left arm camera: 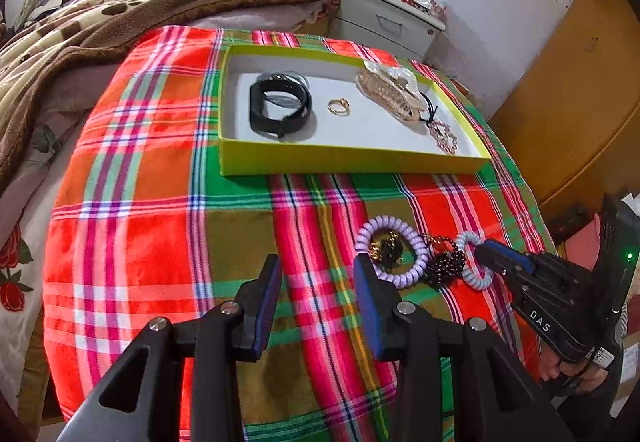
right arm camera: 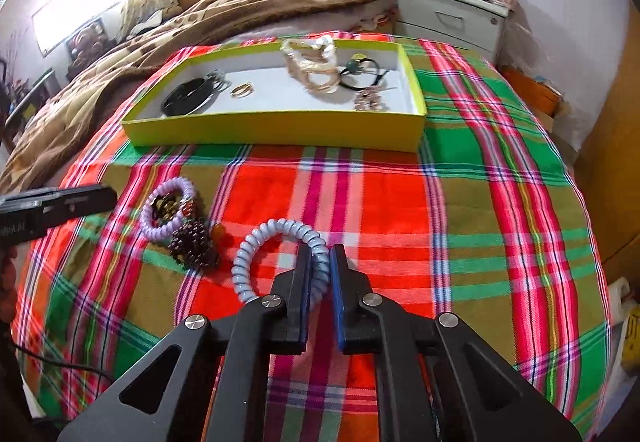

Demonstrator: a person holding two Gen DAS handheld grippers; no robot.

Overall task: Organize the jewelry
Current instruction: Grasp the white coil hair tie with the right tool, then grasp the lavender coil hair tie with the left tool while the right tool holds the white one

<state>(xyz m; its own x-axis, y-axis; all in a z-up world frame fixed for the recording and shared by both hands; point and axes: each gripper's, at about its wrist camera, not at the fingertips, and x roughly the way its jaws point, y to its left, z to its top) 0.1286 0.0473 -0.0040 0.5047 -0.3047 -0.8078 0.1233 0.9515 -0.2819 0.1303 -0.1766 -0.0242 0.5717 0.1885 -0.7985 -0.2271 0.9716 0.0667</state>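
Note:
A yellow-green tray point(left arm camera: 352, 160) point(right arm camera: 276, 130) on the plaid cloth holds a black band point(left arm camera: 280, 108), a gold ring point(left arm camera: 339, 106), a pale beaded bundle point(left arm camera: 388, 92) and a chain point(left arm camera: 444, 136). On the cloth lie a purple coil bracelet point(left arm camera: 416, 248) point(right arm camera: 170, 212), a dark bead bracelet point(left arm camera: 446, 266) point(right arm camera: 194, 244) and a pale blue coil bracelet point(right arm camera: 256, 258) point(left arm camera: 478, 280). My right gripper point(right arm camera: 320, 266) point(left arm camera: 486, 252) is shut on the pale blue coil's right side. My left gripper point(left arm camera: 318, 270) is open and empty, just left of the purple coil.
The plaid cloth point(left arm camera: 160, 242) covers a bed with a brown blanket point(left arm camera: 120, 14) behind. A white nightstand point(left arm camera: 388, 22) stands beyond the tray. A wooden wardrobe point(left arm camera: 580, 102) is at the right.

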